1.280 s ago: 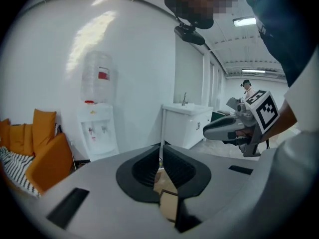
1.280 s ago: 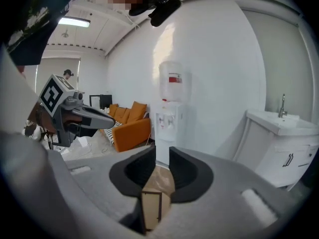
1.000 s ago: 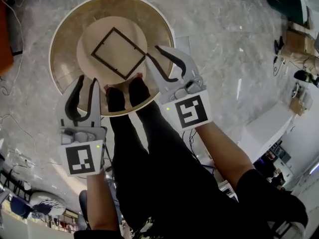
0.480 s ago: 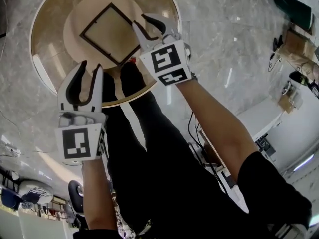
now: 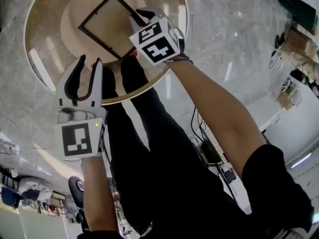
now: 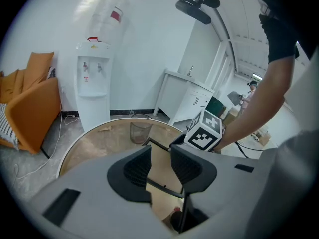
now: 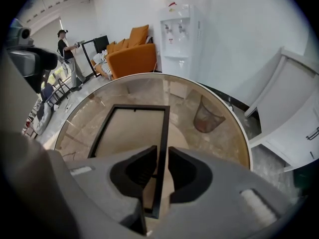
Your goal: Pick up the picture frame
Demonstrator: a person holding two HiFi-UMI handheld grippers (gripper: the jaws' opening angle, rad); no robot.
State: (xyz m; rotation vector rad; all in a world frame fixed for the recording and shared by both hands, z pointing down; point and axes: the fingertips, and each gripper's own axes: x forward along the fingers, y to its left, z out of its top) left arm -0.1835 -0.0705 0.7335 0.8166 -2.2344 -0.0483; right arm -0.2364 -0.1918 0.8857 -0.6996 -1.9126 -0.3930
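Between R gripper (image 7: 159, 157) jaws: one side rail of picture frame (image 7: 130, 133), lying flat on glass table (image 7: 209, 143). Jaws closing astride the rail, pads not yet biting. Prob. an edge pinch, since a flat frame gives no other hold. L gripper (image 6: 160, 156) jaws apart, empty, frame beyond tips; likely standby. No legible writing; marker cubes (image 5: 154, 39) carry patterns only.

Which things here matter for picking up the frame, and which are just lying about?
Job in hand:
- picture frame, flat on the glass table
- right gripper, jaws closing round the frame's edge
- left gripper, open and empty

Just there:
- water dispenser
- orange sofa
- wire wastebasket
- white cabinet
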